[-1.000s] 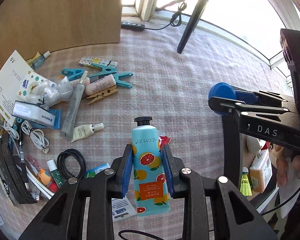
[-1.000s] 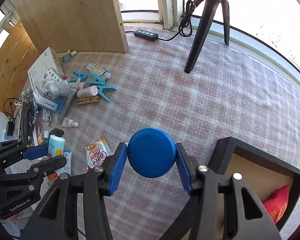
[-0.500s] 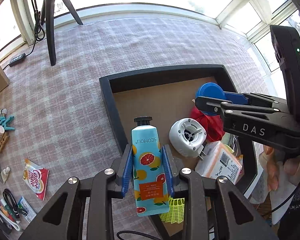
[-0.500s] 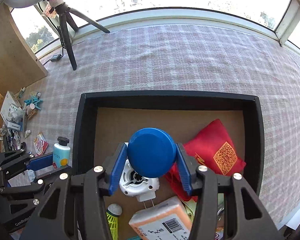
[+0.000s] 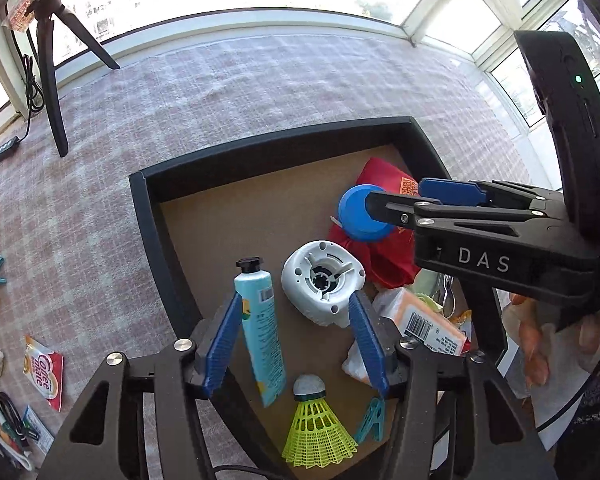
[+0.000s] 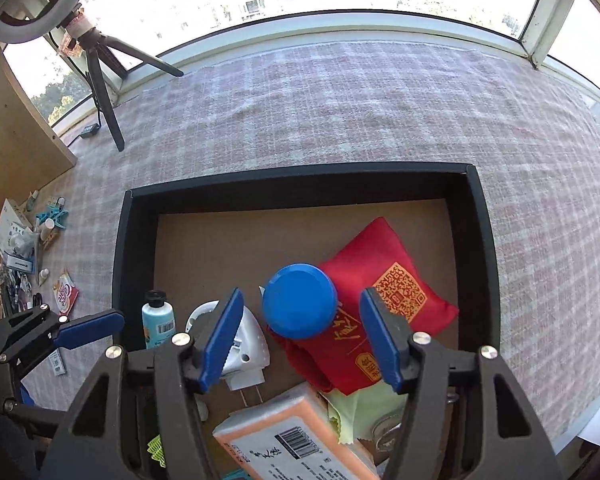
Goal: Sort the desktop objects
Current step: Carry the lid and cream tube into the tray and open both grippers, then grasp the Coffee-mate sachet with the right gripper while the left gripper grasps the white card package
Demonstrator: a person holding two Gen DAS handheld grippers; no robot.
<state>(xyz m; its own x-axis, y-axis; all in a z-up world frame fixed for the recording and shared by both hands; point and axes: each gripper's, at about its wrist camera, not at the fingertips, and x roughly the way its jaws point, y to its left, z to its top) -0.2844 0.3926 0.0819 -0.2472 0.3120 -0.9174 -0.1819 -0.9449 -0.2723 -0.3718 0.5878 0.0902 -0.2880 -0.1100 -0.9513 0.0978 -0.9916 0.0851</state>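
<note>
Both grippers have swung from the cluttered tabletop to the black box (image 6: 136,248). Left gripper (image 5: 294,344), jaws opening, has let the hand-cream tube (image 5: 262,336) slip (leaning near its left pad). Right gripper (image 6: 302,338), opening too, frees the blue lid (image 6: 299,306) over the red pouch (image 6: 396,292).

A pink and white checked cloth covers the surface (image 6: 340,112). The box (image 6: 300,186) has black walls and a brown floor. In it: a light blue tube (image 5: 262,336) with a black cap, a blue round lid (image 6: 299,306), a red pouch (image 6: 384,300) with orange print, a white plug-in device (image 5: 322,282), a yellow-green shuttlecock (image 5: 316,432)
</note>
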